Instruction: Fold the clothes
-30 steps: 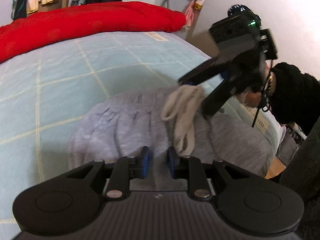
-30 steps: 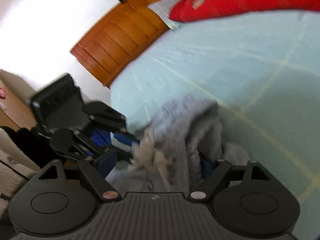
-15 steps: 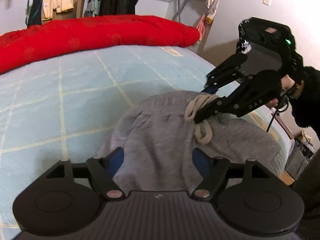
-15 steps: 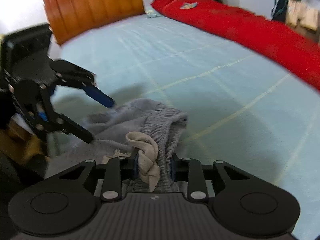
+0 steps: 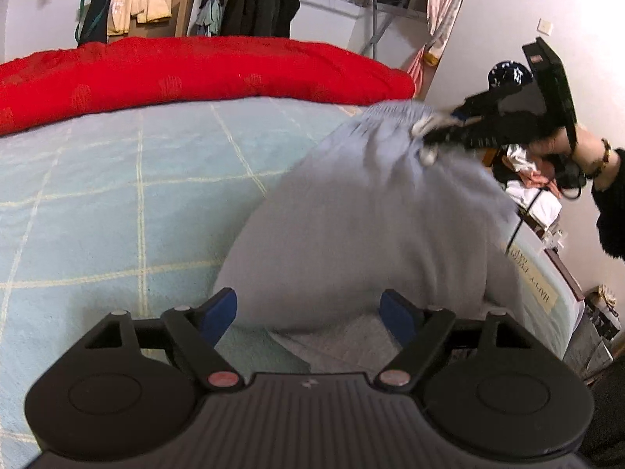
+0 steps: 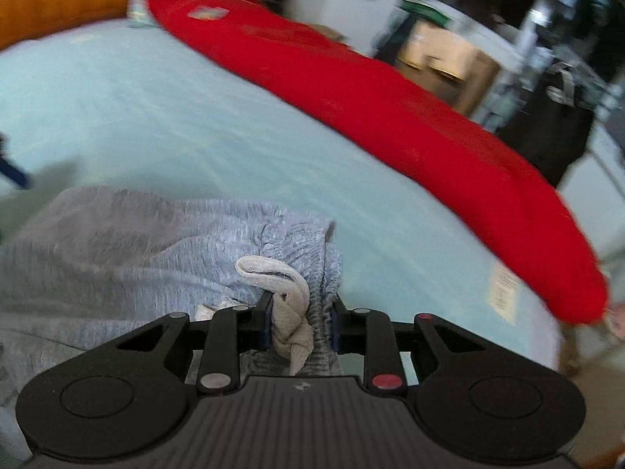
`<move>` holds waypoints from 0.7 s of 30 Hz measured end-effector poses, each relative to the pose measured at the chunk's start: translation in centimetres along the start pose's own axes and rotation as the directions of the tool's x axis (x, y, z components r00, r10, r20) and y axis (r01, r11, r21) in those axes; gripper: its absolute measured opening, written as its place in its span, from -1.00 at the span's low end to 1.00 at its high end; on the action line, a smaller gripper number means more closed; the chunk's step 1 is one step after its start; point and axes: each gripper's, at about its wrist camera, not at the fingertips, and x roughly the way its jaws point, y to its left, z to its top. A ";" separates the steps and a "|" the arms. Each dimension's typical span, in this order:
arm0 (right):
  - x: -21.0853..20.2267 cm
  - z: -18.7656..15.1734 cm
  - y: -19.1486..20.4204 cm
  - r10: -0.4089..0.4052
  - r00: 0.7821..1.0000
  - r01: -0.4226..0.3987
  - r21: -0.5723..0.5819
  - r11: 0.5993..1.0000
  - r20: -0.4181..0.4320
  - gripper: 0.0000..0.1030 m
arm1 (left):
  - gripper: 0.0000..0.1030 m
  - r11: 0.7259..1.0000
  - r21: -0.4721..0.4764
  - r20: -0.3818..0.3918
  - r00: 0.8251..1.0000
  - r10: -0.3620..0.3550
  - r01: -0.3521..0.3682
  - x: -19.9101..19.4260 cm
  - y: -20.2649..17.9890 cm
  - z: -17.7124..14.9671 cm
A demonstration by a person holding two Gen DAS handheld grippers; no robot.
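Note:
Grey sweatpants (image 5: 371, 215) lie in a heap on the light blue bed (image 5: 117, 195). My right gripper (image 6: 299, 320) is shut on their gathered waistband together with the knotted cream drawstring (image 6: 289, 293). In the left wrist view the right gripper (image 5: 433, 136) holds that waistband raised, so the cloth hangs like a tent. My left gripper (image 5: 308, 314) sits low at the near side of the pants (image 6: 136, 258). Its jaws are opening, and grey cloth lies loose between the blue pads (image 5: 218, 312) without being pinched.
A long red quilt (image 5: 195, 70) runs along the far side of the bed (image 6: 156, 117). Clothes hang on a rack behind it. A person's sleeve and hand (image 5: 586, 148) hold the right gripper. The bed's edge and floor clutter are at the right.
My left gripper has opened wide and let go of the cloth. My right gripper has closed on the drawstring and waistband, swung round and lifted them.

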 end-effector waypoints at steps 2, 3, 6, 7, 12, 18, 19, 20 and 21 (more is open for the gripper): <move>0.3 -0.6 -1.5 -0.079 0.997 0.080 0.029 0.996 -0.026 -0.42 | 0.57 1.000 0.003 -0.008 1.000 0.003 -0.003 0.2 -0.2 -0.1; 0.6 -1.0 -2.4 -0.108 0.993 0.110 0.053 0.992 -0.042 -0.42 | 0.57 1.000 0.002 -0.013 1.000 0.001 -0.001 0.4 -0.3 -0.1; 1.5 -2.3 -4.7 -0.184 0.978 0.194 0.098 0.976 -0.102 -0.42 | 0.57 1.000 0.005 -0.019 1.000 0.004 -0.004 0.8 -0.6 0.0; 1.6 -2.9 -5.6 -0.200 0.972 0.214 0.111 0.970 -0.124 -0.42 | 0.57 1.000 0.008 -0.021 1.000 0.001 -0.001 1.0 -0.8 0.1; 3.7 -5.9 -8.0 -0.222 0.947 0.264 0.169 0.950 -0.232 -0.41 | 0.57 1.000 0.012 -0.042 0.999 0.013 -0.012 2.0 -1.3 0.6; 4.9 -8.9 -7.7 -0.147 0.949 0.216 0.235 0.948 -0.280 -0.31 | 0.57 0.999 -0.013 -0.095 0.995 0.035 -0.037 2.9 -1.4 0.2; 4.7 -9.2 -7.8 -0.136 0.953 0.205 0.244 0.948 -0.272 -0.29 | 0.56 0.999 -0.018 -0.100 0.994 0.038 -0.040 2.9 -1.4 0.1; 4.3 -9.3 -7.6 -0.132 0.956 0.200 0.252 0.947 -0.261 -0.25 | 0.56 0.999 -0.027 -0.104 0.994 0.041 -0.044 2.9 -1.3 0.0; 4.0 -9.3 -7.4 -0.128 0.960 0.194 0.260 0.946 -0.249 -0.20 | 0.56 0.998 -0.036 -0.108 0.993 0.044 -0.048 2.9 -1.2 -0.1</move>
